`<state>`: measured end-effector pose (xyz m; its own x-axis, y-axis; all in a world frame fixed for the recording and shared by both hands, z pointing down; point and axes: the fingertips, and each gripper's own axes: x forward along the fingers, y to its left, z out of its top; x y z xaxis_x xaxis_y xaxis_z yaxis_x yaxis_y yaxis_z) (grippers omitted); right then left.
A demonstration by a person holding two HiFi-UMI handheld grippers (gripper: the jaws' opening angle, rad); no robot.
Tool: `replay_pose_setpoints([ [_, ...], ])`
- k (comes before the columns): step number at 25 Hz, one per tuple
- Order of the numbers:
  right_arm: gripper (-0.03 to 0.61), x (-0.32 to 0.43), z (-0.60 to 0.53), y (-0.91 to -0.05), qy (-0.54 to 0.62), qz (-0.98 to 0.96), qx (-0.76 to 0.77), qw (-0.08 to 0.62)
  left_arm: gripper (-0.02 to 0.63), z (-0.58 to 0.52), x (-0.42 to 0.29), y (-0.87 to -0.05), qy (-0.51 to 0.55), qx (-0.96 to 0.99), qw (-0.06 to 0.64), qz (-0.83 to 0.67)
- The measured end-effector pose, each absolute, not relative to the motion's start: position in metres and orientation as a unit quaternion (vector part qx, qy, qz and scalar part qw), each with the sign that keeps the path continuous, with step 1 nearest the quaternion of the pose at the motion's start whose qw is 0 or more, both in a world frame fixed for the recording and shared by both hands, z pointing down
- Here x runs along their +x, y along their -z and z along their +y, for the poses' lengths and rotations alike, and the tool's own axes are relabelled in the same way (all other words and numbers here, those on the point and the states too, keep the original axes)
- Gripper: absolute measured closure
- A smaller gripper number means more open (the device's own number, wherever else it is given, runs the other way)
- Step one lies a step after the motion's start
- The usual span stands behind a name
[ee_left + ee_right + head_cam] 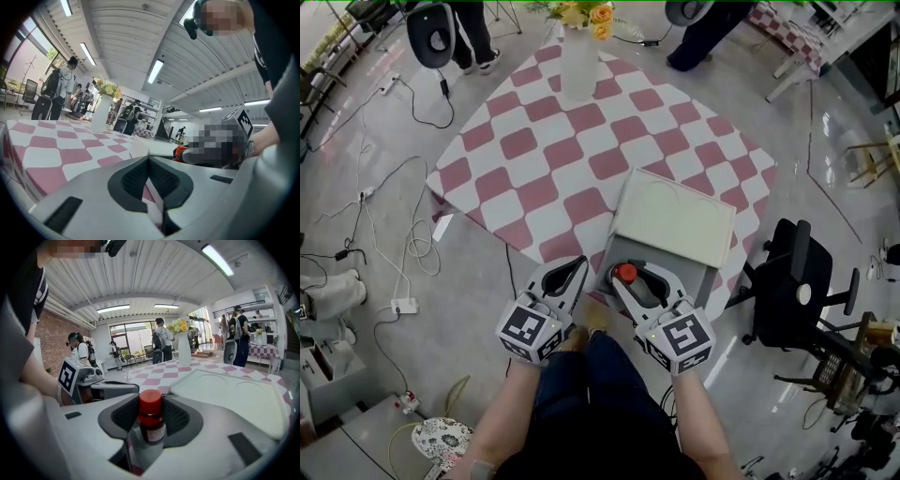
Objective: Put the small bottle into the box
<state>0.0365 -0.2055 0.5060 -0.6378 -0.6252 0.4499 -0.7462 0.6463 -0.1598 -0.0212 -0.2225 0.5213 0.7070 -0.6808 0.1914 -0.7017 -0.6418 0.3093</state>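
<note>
Presently, the small bottle is being gripped upright by the right gripper beside the closed box for loading, while the left gripper's jaws are being held clenched, empty.

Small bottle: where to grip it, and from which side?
Grip the small bottle across its round body, below the red cap, coming in from the person's side, since it stands upright with the cap topmost. The right gripper clamps it that way.
</note>
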Motion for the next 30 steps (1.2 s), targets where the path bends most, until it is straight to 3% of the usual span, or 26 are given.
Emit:
replay_pose_setpoints([
  [30, 0.426, 0.017, -0.199, -0.514, -0.143, -0.906, 0.333, 0.218, 0.614, -0.222, -0.03, -0.522, -0.028, 0.899, 0.187, -0.394],
])
